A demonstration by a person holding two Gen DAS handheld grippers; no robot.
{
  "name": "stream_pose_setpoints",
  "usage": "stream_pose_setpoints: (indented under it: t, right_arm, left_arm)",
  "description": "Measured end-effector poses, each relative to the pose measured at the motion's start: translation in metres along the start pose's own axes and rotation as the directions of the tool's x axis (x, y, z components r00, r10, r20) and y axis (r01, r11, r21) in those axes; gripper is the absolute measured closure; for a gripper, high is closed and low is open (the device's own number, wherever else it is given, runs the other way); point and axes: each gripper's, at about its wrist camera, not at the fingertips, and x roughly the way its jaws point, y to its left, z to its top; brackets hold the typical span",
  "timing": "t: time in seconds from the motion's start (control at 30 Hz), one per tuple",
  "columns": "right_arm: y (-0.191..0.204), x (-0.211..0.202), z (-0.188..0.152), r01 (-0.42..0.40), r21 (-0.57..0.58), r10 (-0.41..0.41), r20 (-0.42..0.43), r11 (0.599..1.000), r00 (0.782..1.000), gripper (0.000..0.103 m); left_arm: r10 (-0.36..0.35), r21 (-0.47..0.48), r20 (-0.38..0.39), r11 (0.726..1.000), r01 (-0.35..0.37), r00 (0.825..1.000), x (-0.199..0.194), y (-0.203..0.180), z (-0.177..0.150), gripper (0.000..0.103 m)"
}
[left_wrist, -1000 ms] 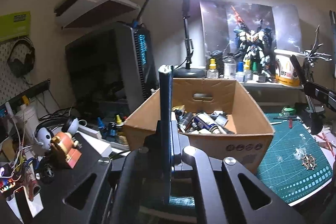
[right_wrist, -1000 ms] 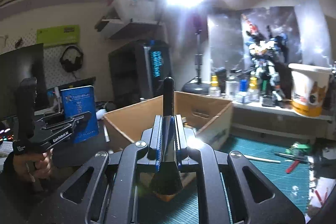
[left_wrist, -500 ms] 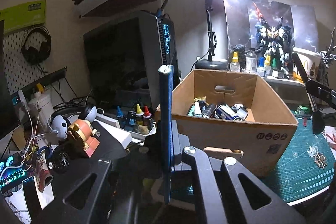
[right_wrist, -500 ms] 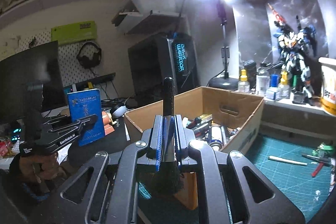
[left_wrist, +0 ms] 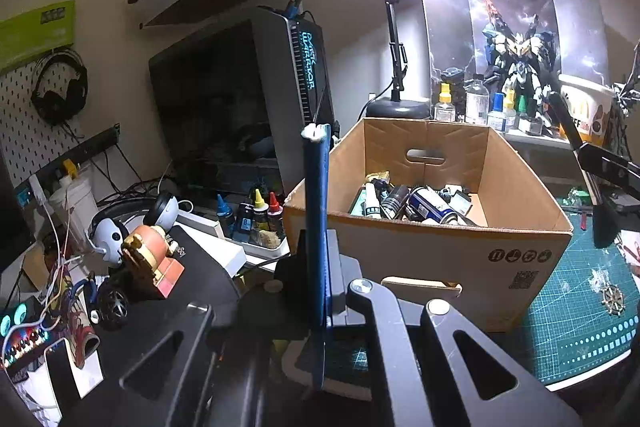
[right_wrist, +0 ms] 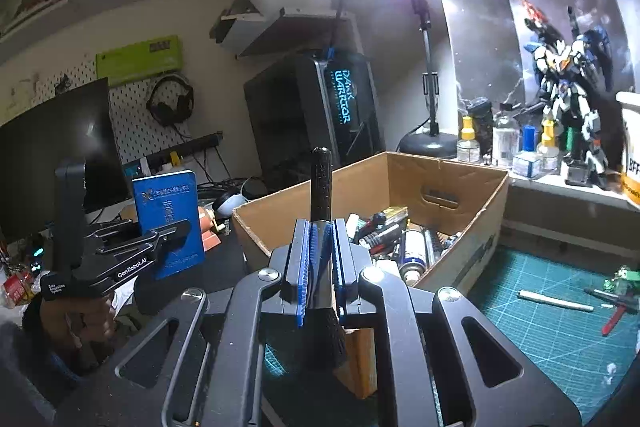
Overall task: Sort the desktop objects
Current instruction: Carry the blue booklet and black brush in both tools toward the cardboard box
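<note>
Two items are in hand at once: the left gripper [right_wrist: 168, 235] pinches a blue booklet [right_wrist: 168, 211] upright, seen edge-on in its own view, and the right gripper [right_wrist: 320, 259] is clamped on a black brush [right_wrist: 321, 187], handle up and bristles hanging below the pads. Both are held near the cardboard box [left_wrist: 432, 251], which stands at the left edge of the green cutting mat [left_wrist: 580, 323] and already holds a heap of spray cans and tubes [left_wrist: 412, 201], so part of the sorting looks done. Neither held item is over the box opening yet. Plenty seems left: a white stick [right_wrist: 556, 301] and red-handled cutters [right_wrist: 616, 311] lie on the mat, and an orange figure [left_wrist: 150, 259], a toy wheel [left_wrist: 112, 303] and ink bottles [left_wrist: 252, 215] crowd the desk's left side.
</note>
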Motion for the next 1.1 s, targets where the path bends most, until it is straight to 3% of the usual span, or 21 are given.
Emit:
stream_pose_setpoints:
  t: [0.47, 0.7, 0.97, 1.1]
  right_arm:
    - [-0.001, 0.013, 0.063, -0.025, -0.131, 0.012, -0.098, 0.991, 0.995, 0.092]
    - [0.001, 0.032, 0.084, -0.036, -0.175, 0.010, -0.147, 0.984, 0.989, 0.092]
    - [-0.013, 0.078, 0.098, -0.050, -0.206, -0.004, -0.253, 0.977, 0.968, 0.092]
    - [-0.030, 0.108, 0.100, -0.037, -0.205, -0.030, -0.317, 0.978, 0.948, 0.092]
  left_arm:
    - [-0.027, 0.171, 0.034, 0.985, 0.021, 0.999, 0.004, -0.028, 0.062, 0.099]
    - [-0.052, 0.232, 0.016, 0.972, 0.046, 0.999, 0.021, -0.045, 0.085, 0.099]
    - [-0.046, 0.357, -0.023, 0.933, 0.051, 0.999, 0.061, -0.067, 0.111, 0.099]
    - [-0.047, 0.391, -0.083, 0.917, 0.076, 0.995, 0.093, -0.071, 0.121, 0.099]
